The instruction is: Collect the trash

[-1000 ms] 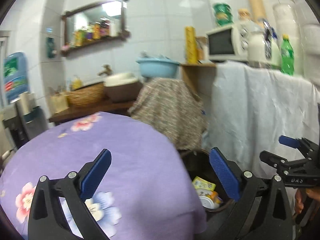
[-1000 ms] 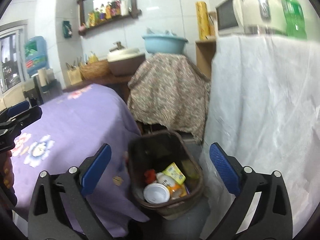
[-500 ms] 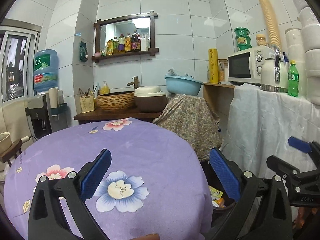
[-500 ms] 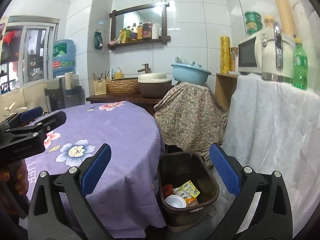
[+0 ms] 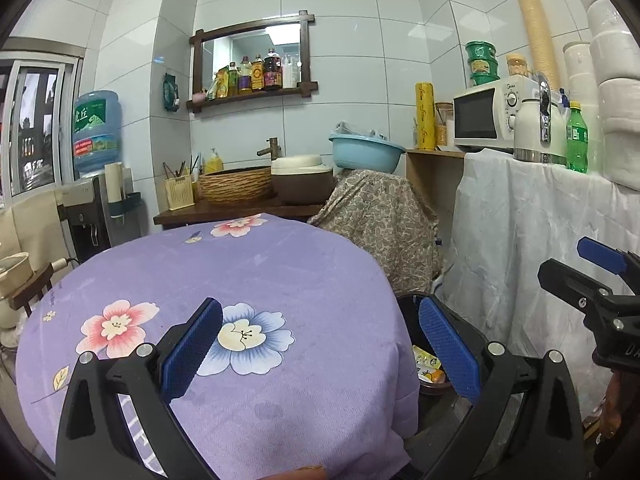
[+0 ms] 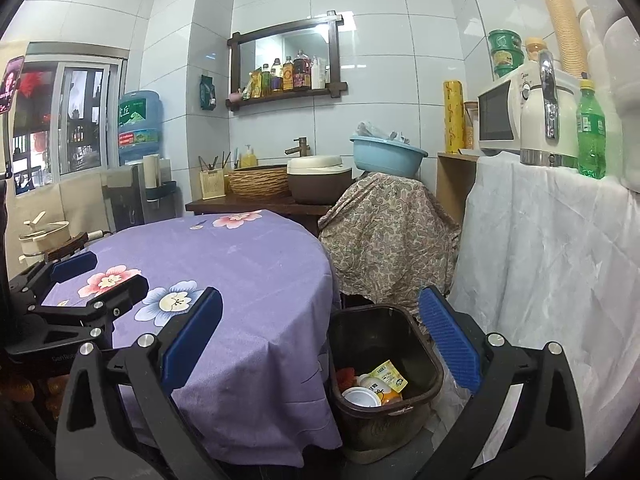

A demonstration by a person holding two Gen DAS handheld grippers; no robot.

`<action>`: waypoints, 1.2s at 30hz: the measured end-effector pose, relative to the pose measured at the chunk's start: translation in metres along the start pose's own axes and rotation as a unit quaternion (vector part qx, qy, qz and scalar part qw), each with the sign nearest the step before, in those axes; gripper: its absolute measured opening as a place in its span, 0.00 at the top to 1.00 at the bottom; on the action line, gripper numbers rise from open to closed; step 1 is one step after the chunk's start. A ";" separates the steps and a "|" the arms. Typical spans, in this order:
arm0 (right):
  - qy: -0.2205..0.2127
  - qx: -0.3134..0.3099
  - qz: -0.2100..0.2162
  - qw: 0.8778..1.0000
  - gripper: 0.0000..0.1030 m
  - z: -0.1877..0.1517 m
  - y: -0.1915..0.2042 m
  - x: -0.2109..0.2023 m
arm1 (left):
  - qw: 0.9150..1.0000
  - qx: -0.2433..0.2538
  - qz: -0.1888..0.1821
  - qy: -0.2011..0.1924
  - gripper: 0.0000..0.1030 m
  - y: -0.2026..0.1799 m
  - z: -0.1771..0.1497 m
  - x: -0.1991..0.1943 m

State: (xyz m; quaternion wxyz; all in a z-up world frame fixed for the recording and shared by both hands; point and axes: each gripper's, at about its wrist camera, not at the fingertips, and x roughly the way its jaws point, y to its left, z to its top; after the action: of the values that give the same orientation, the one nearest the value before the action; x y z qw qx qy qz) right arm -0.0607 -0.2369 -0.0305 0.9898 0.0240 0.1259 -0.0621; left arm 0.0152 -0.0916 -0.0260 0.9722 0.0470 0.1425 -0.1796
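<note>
Bin (image 6: 384,364) beside purple table (image 6: 240,264) | left gripper (image 5: 320,344) agape | right gripper (image 6: 320,340) agape

Left tongs (image 5: 318,344) open and empty above purple floral tablecloth (image 5: 248,276), bin (image 5: 412,320) beside

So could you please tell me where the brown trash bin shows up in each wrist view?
Left wrist: bin low and right of centre, mostly hidden behind the table edge and the right blue pad.
Right wrist: bin low centre, fully open to view, with a cup and wrappers inside.
Shared landmark: the purple tablecloth, directly left of the bin in both.
</note>
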 end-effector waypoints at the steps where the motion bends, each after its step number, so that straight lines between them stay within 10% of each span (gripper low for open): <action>1: -0.002 0.001 -0.001 1.000 0.06 0.000 -0.001 0.000 | 1.000 -0.001 0.000 0.000 0.05 0.000 -0.001 0.000; 36: -0.002 0.007 0.010 1.000 0.06 -0.001 0.001 -0.003 | 1.000 -0.006 0.011 -0.011 0.05 0.006 -0.001 -0.008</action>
State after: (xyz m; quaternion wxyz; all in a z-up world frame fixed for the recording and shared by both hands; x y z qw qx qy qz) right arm -0.0638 -0.2359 -0.0308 0.9905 0.0315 0.1228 -0.0534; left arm 0.0104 -0.0830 -0.0243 0.9760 0.0403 0.1320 -0.1684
